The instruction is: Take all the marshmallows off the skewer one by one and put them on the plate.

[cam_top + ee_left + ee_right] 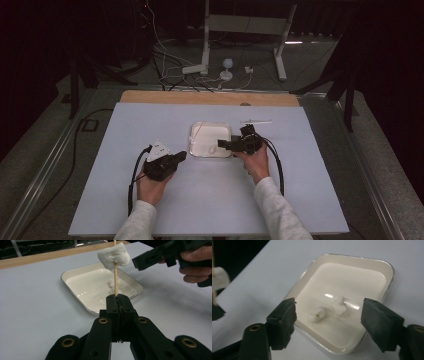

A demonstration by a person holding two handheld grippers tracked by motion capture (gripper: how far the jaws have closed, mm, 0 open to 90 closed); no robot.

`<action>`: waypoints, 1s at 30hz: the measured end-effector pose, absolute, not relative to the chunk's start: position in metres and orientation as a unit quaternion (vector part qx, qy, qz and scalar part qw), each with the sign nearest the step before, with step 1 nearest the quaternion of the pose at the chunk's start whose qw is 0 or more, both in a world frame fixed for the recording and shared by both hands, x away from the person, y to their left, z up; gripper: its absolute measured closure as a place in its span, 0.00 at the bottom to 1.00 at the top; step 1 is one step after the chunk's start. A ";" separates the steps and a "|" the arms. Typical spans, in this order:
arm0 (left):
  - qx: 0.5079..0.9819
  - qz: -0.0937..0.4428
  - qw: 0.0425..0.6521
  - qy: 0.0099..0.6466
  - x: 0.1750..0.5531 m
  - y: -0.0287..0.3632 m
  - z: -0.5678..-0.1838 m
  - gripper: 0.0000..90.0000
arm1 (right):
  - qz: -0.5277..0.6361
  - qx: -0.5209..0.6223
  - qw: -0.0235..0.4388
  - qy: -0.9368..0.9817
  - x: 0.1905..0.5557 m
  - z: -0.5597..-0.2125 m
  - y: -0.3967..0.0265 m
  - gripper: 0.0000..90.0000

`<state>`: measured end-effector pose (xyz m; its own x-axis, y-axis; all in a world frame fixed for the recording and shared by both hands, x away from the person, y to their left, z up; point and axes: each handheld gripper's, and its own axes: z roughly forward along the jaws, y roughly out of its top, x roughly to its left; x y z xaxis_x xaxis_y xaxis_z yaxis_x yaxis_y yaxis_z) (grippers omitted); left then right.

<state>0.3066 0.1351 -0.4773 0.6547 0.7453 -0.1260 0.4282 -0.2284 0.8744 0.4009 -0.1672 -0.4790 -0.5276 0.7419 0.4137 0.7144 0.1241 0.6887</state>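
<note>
The tray is a shallow square dish with rounded corners, cream inside, glossy, with a thin bright rim. It sits on a matte pale grey-blue table, near the middle of it. In the right gripper view two small white marshmallows lie on the tray floor, soft and lumpy, touching each other, near its centre.

The left gripper is black, hard plastic with brass-coloured rivets. Its jaws are pressed together on the lower end of a thin wooden skewer, which stands upright from them. A white marshmallow, puffy with an uneven surface, is pierced on the skewer, high above the jaws. In the left gripper view this gripper is just before the near edge of the tray, and the speared marshmallow is over the tray. In the high view the left gripper is just left of the tray, held in the left hand.

The right gripper has its jaws wide apart, with rough black pads. Nothing is between them. It hovers over the tray, the two loose marshmallows seen in the gap. In the high view the right gripper is at the right edge of the tray, pointing left, held by the right hand. In the left gripper view its tip is near the speared marshmallow, to the right of it, not touching.
</note>
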 end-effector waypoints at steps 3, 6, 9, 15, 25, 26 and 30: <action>0.767 0.162 0.489 0.382 0.307 0.135 -0.478 1.00 | 0.458 0.484 0.008 0.746 0.400 -0.476 -0.167 0.24; 0.766 0.163 0.490 0.382 0.307 0.134 -0.478 1.00 | 0.469 0.480 0.000 0.741 0.398 -0.472 -0.166 0.21; 0.765 0.163 0.490 0.384 0.307 0.133 -0.478 1.00 | 0.482 0.478 -0.011 0.734 0.396 -0.469 -0.165 0.20; 0.763 0.160 0.494 0.386 0.307 0.131 -0.478 1.00 | 0.497 0.466 -0.018 0.732 0.392 -0.461 -0.159 0.20; 0.760 0.156 0.500 0.386 0.308 0.127 -0.477 1.00 | 0.513 0.442 -0.026 0.735 0.388 -0.448 -0.143 0.20; 0.759 0.156 0.500 0.386 0.308 0.127 -0.477 1.00 | 0.515 0.439 -0.028 0.736 0.388 -0.447 -0.141 0.18; 0.759 0.156 0.502 0.384 0.307 0.124 -0.477 1.00 | 0.519 0.430 -0.036 0.738 0.386 -0.445 -0.134 0.17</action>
